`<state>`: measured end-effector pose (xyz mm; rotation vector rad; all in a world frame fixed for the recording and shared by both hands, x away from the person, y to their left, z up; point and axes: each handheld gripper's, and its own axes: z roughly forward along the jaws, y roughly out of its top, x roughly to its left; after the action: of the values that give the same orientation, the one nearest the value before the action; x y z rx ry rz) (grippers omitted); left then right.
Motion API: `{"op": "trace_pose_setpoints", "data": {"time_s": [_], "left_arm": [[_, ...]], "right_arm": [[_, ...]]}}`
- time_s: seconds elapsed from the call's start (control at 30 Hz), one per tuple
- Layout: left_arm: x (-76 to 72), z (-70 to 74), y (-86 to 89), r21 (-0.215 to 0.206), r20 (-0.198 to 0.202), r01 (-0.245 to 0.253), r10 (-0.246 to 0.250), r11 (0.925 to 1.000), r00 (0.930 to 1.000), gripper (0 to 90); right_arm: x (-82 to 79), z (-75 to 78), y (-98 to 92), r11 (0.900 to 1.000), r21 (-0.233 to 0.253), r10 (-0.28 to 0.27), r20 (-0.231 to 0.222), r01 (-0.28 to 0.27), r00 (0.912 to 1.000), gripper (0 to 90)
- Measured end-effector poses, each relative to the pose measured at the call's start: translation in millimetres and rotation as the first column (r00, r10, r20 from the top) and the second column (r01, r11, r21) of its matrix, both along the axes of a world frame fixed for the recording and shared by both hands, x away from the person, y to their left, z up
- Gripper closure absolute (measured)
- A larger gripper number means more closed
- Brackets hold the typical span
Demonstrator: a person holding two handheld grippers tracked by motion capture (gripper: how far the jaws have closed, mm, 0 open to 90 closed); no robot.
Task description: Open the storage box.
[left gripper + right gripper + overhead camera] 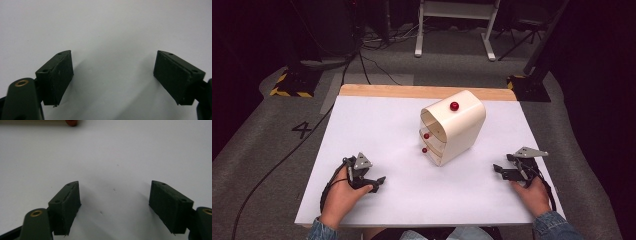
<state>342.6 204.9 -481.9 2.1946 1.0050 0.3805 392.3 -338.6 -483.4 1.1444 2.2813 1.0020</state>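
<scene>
A cream drawer cabinet stands in the middle of the white table, its front turned toward the near left. It carries a red knob on top and two red drawer knobs on the front. My left gripper rests low at the near left, held by a hand, jaws wide apart over bare table. My right gripper sits at the near right, also open. A red knob peeks in at the top edge of the right gripper view.
A wooden strip runs along the table's far edge. Beyond it lie grey floor, cables, yellow-black striped stand bases and white frame legs. A cable trails off the left side.
</scene>
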Motion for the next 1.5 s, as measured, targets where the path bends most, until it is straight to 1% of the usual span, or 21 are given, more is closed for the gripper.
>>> {"op": "trace_pose_setpoints", "data": {"time_s": [0.07, 0.1, 0.23, 0.4, 0.43, 0.5, 0.57, 0.63, 0.83, 0.93, 0.97, 1.0, 1.03, 1.1, 1.13, 1.17, 1.2, 1.23, 1.27, 1.33, 1.5], "left_arm": [[-0.6, 2.7, 1.7, -0.014, 0.000, 0.005, -0.005, 0.9999, 1.0000, 36.9], [-0.7, 3.9, 1.9, -0.027, 0.001, 0.004, -0.004, 0.9996, 1.0000, 37.0], [-0.8, 17.6, 2.7, -0.070, 0.074, 0.035, -0.030, 0.9969, 0.9968, 36.9], [-4.1, 37.6, 0.6, -0.138, 0.147, 0.070, -0.050, 0.9879, 0.9878, 39.6], [-4.4, 40.6, 0.0, -0.150, 0.157, 0.075, -0.052, 0.9858, 0.9862, 40.1], [-5.5, 45.4, -2.4, -0.177, 0.141, 0.077, -0.052, 0.9812, 0.9887, 43.7], [-5.6, 48.6, -4.3, -0.181, 0.170, 0.081, -0.050, 0.9801, 0.9842, 43.9], [-5.2, 51.9, -6.6, -0.184, 0.163, 0.074, -0.043, 0.9802, 0.9857, 44.1], [0.8, 58.8, -17.8, -0.229, 0.207, 0.126, -0.079, 0.9653, 0.9751, 44.9], [6.6, 59.9, -24.4, -0.230, 0.219, 0.155, -0.104, 0.9607, 0.9701, 45.0], [8.5, 59.9, -27.2, -0.238, 0.217, 0.163, -0.111, 0.9573, 0.9698, 45.1], [8.5, 59.9, -27.2, -0.238, 0.217, 0.163, -0.111, 0.9573, 0.9698, 45.0], [12.7, 59.9, -32.3, -0.243, 0.220, 0.184, -0.130, 0.9524, 0.9667, 45.0], [15.9, 59.7, -38.4, -0.248, 0.222, 0.197, -0.142, 0.9487, 0.9646, 44.7], [17.9, 60.1, -40.8, -0.238, 0.231, 0.205, -0.150, 0.9493, 0.9614, 44.5], [17.9, 60.1, -40.8, -0.238, 0.231, 0.205, -0.150, 0.9493, 0.9614, 44.5], [21.5, 60.7, -46.4, -0.234, 0.240, 0.220, -0.163, 0.9469, 0.9571, 44.5], [21.5, 60.7, -46.4, -0.234, 0.240, 0.220, -0.163, 0.9469, 0.9571, 44.6], [25.3, 61.5, -51.6, -0.230, 0.247, 0.235, -0.177, 0.9443, 0.9526, 44.6], [27.1, 61.5, -54.4, -0.235, 0.244, 0.241, -0.182, 0.9416, 0.9524, 44.4], [38.6, 58.0, -69.6, -0.238, 0.245, 0.269, -0.210, 0.9334, 0.9465, 43.9]], "right_arm": [[0.0, 0.0, 0.0, 1.000, 0.000, 0.000, 0.000, 0.000, 1.0000, 25.1], [0.0, 0.0, 0.0, 1.000, 0.000, 0.000, 0.000, 0.000, 1.0000, 25.1], [-0.1, 0.0, 0.0, 1.000, -0.001, 0.000, 0.001, 0.000, 1.0000, 25.2], [-0.2, 0.0, 0.1, 1.000, -0.002, 0.000, 0.002, 0.000, 1.0000, 25.1], [-0.3, 0.0, 0.1, 1.000, -0.002, -0.001, 0.002, 0.001, 1.0000, 25.1], [-0.3, -0.1, 0.2, 1.000, -0.002, -0.001, 0.003, 0.001, 1.0000, 24.9], [-0.3, 0.0, 0.2, 1.000, -0.002, -0.001, 0.002, 0.001, 1.0000, 24.9], [-0.3, -0.1, 0.2, 1.000, -0.003, -0.002, 0.003, 0.002, 1.0000, 24.8], [-0.3, -0.1, 0.3, 1.000, -0.004, -0.003, 0.003, 0.003, 1.0000, 24.4], [-0.2, -0.1, 0.2, 1.000, -0.004, -0.004, 0.003, 0.004, 1.0000, 24.3], [-0.2, -0.1, 0.3, 1.000, -0.004, -0.004, 0.003, 0.004, 1.0000, 24.1], [-0.2, -0.1, 0.3, 1.000, -0.004, -0.004, 0.003, 0.004, 1.0000, 24.1], [-0.2, -0.1, 0.3, 1.000, -0.005, -0.005, 0.003, 0.005, 1.0000, 24.0], [-0.1, -0.2, 0.3, 1.000, -0.005, -0.006, 0.003, 0.006, 1.0000, 23.7], [-0.1, -0.1, 0.3, 1.000, -0.005, -0.006, 0.003, 0.006, 1.0000, 23.7], [-0.2, -0.2, 0.3, 1.000, -0.004, -0.007, 0.002, 0.007, 1.0000, 23.6], [-0.2, -0.1, 0.4, 1.000, -0.005, -0.007, 0.002, 0.007, 1.0000, 23.5], [-0.2, -0.2, 0.4, 1.000, -0.005, -0.007, 0.002, 0.007, 1.0000, 23.5], [-0.2, -0.2, 0.4, 1.000, -0.005, -0.007, 0.003, 0.007, 1.0000, 23.4], [-0.2, -0.1, 0.4, 1.000, -0.006, -0.007, 0.004, 0.007, 1.0000, 23.4], [-0.4, -0.1, 0.6, 1.000, -0.009, -0.010, 0.005, 0.010, 0.9999, 23.0]]}}
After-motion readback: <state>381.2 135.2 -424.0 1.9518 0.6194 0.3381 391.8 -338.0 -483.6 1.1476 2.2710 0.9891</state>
